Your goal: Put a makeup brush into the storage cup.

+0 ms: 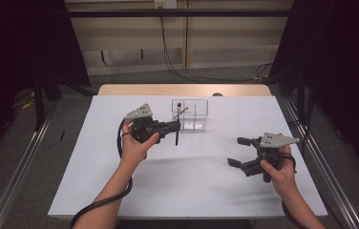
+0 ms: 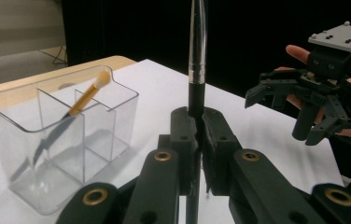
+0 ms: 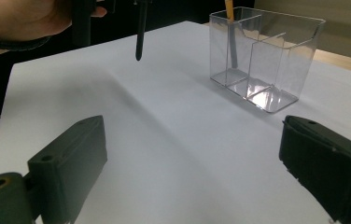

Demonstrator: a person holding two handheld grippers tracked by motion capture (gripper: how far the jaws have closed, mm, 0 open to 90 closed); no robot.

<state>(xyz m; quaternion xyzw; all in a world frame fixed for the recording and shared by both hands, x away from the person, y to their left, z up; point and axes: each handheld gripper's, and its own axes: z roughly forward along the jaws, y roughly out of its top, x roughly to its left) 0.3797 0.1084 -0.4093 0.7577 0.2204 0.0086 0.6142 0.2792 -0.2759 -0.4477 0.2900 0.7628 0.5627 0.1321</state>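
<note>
My left gripper is shut on a slim black stick with a silver middle section, held upright just left of a clear divided box. The stick's lower tip hangs above the white tabletop. In the box's back left compartment leans a brush with a tan handle. In the left gripper view the two jaws press together around the stick, and the box stands to the left. My right gripper stands open near the table's right side, and nothing lies between its wide-apart jaws.
The white table has a wooden strip along its far edge. Dark curtains and metal rails flank both sides. A cable trails from the left gripper off the table's near edge. The right gripper appears beyond the stick in the left gripper view.
</note>
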